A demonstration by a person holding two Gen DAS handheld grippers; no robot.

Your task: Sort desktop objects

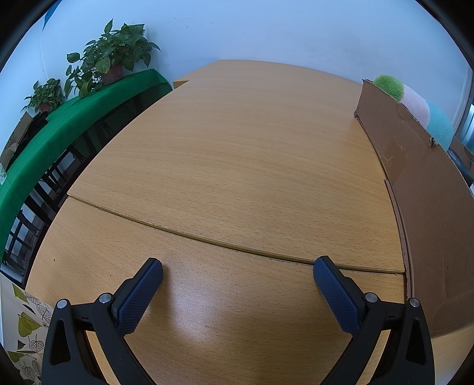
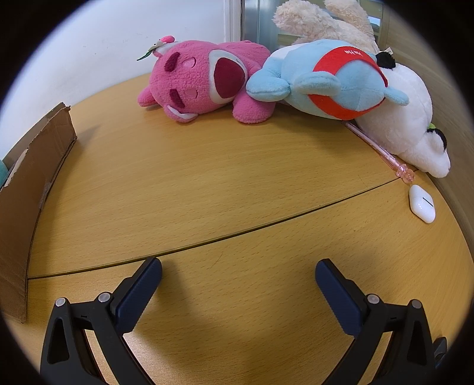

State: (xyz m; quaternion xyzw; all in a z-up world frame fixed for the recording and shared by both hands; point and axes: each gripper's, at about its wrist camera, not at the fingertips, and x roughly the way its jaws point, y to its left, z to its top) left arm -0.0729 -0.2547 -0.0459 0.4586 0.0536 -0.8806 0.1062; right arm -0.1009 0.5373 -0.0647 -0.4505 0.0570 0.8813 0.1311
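Note:
In the right wrist view a pink plush bear lies at the back of the wooden table. A blue and red plush leans on it, with a white plush and a cream plush behind. A pink pen and a white earbud case lie at the right. A cardboard box stands at the left. My right gripper is open and empty, well short of the toys. My left gripper is open and empty over bare table, left of the box.
In the left wrist view plush toys stick out of the box top. Potted plants stand on a green-covered shelf beyond the table's left edge. A leaf-patterned bag sits at the lower left. A seam crosses the table.

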